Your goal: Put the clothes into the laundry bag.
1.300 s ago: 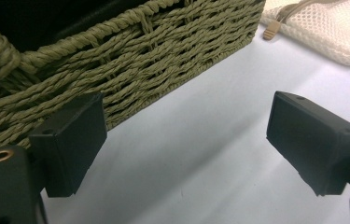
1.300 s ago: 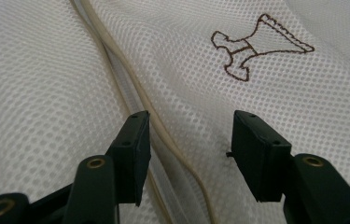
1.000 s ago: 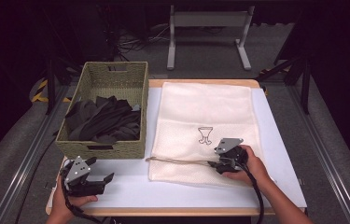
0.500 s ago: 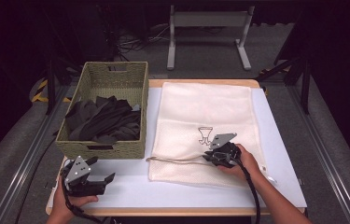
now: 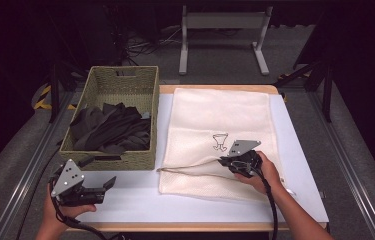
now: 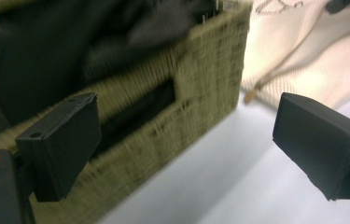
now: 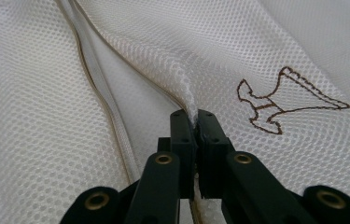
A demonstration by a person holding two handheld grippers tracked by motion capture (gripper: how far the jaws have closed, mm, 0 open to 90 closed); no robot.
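Observation:
A cream mesh bag (image 5: 215,115) with a small brown stitched emblem (image 5: 220,141) lies flat on the white table (image 5: 295,150). My right gripper (image 5: 223,161) is shut on a raised fold of the bag's open edge, just below the emblem. In the right gripper view the jaws (image 7: 192,114) pinch the mesh bag (image 7: 280,46) beside its zip seam. My left gripper (image 5: 99,171) is held open above the table's front left, just in front of the woven basket (image 5: 110,155). Nothing sits between its fingers (image 6: 184,135).
The olive woven basket (image 6: 200,84) holds a heap of dark clothes (image 5: 110,127) and stands left of the bag. Metal rails run along both sides of the table. A grey stand (image 5: 222,30) is on the floor behind.
The right gripper shifted slightly left onto the bag's edge and closed on it, raising a fold. The left gripper has risen a little in front of the basket.

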